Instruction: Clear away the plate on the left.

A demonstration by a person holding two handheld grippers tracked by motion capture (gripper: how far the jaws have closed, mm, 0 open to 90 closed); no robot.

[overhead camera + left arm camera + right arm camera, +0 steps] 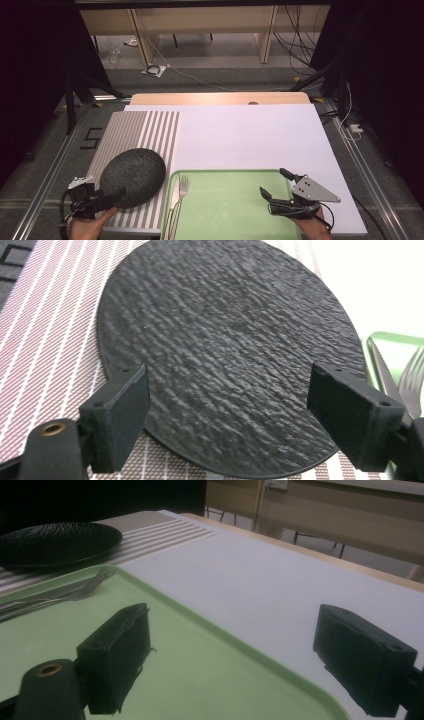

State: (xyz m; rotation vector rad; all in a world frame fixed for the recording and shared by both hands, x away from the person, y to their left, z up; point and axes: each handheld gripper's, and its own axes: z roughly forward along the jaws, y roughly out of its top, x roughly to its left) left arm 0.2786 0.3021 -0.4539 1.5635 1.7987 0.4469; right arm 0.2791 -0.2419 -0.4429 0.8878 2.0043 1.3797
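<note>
Lying between the left tool's (227, 420) wide jaws, black plate (230, 350).

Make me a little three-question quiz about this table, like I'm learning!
1. True or false: the black plate lies on the striped mat.
2. Which things lie in the green tray? A) fork and knife B) cup and spoon C) two bowls
3. Fill in: the right gripper hovers above the ____ with its jaws apart.

Key: 1 true; 2 A; 3 tray.
</note>
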